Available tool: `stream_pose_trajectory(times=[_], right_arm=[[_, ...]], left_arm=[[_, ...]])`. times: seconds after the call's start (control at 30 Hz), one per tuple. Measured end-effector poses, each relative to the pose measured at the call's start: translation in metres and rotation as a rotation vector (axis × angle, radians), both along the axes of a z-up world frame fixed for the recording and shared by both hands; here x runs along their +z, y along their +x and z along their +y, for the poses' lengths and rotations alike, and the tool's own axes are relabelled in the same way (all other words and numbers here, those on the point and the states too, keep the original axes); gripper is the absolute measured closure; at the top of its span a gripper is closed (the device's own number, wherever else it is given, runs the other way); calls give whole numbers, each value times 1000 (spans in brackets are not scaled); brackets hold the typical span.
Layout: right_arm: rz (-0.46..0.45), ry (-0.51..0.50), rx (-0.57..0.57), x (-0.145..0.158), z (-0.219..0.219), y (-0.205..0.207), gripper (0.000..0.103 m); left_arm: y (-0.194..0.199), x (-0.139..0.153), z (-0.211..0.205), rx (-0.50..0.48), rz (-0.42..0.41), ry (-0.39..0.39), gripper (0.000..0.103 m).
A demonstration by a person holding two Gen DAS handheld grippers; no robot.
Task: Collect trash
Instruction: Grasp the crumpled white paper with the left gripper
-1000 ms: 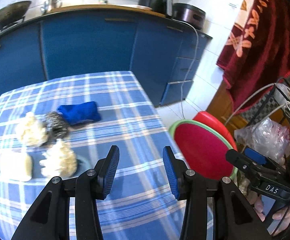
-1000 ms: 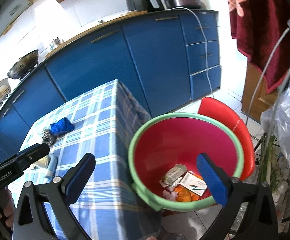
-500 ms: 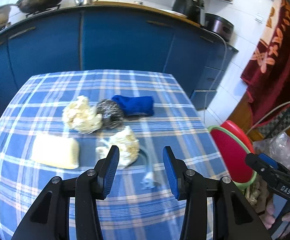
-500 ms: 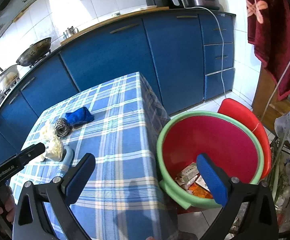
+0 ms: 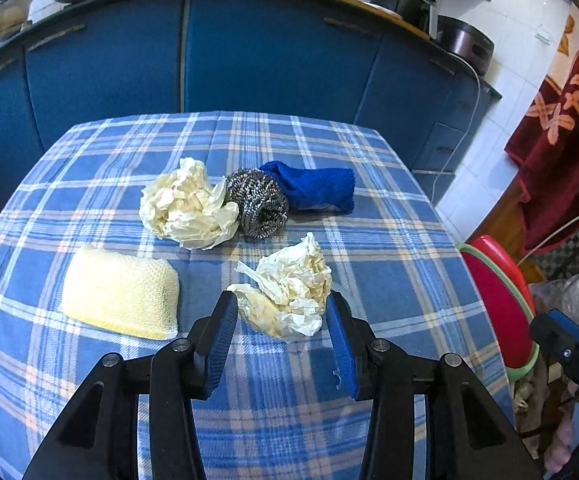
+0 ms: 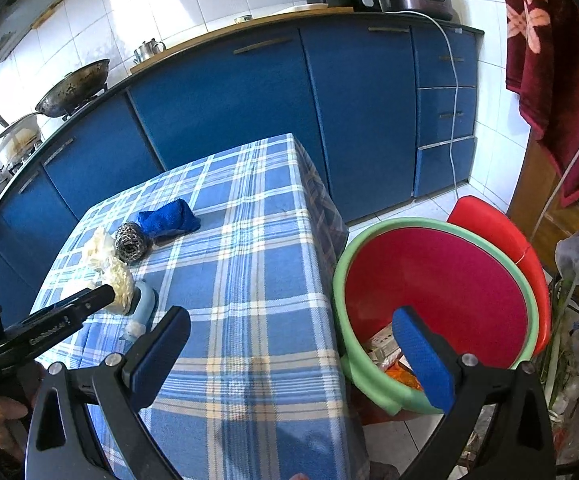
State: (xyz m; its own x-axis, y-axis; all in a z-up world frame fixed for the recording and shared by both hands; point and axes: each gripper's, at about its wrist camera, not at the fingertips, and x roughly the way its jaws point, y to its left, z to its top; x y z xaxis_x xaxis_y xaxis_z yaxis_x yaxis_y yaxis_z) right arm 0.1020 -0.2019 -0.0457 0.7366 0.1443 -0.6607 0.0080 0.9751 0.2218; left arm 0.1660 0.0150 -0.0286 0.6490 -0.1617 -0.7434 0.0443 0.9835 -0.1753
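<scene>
The left hand-held gripper hung low over the worktop, which was covered in a blue plaid cloth, with its two blue pads standing apart on either side of a crumpled wad of cream paper; the pads flanked the wad closely, but whether they pressed on it could not be told, and the wad lay on the cloth. From that wad, a second crumpled paper wad lay at about eleven o'clock, touching a steel wool scourer just to its right. A folded blue cloth lay against the scourer at its two o'clock side. A pale yellow mesh sponge lay at nine o'clock from the near wad, apart from it. In the right wrist view a light blue object, too hidden to name, lay beside the near wad. The right hand-held gripper was wide open with nothing between its jaws, held over the right edge of the worktop. Beyond that edge, at three o'clock from the worktop, a red basin with a green rim stood tilted on the floor, with some packets and orange scraps in its bottom. Blue cabinets ran along the far wall.
</scene>
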Motion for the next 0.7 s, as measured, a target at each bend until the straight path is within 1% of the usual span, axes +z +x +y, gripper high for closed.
stream_pose_trajectory(times=[0.27,0.3,0.33,0.5,0.57,0.7], right_arm=[[5,-4,0,-1,2,1,0],[5,-4,1,-1,2,1,0],[5,-4,2,-1,2,1,0],[7,-8,8,-3,5,1,0],[7,-9,11,-3,7,1,0],[4,-13,18,-2,12,2,0]], left_arm=[[4,-8,2,0,9,-15,56],[4,-9,2,-2,7,-16,58],[4,-9,2,-6,5,-17,65],[2,-6,1,-25,-17,-30,80],[-1,-4,2,-25,-24,-42,82],[-8,3,6,-25,-47,-64,83]])
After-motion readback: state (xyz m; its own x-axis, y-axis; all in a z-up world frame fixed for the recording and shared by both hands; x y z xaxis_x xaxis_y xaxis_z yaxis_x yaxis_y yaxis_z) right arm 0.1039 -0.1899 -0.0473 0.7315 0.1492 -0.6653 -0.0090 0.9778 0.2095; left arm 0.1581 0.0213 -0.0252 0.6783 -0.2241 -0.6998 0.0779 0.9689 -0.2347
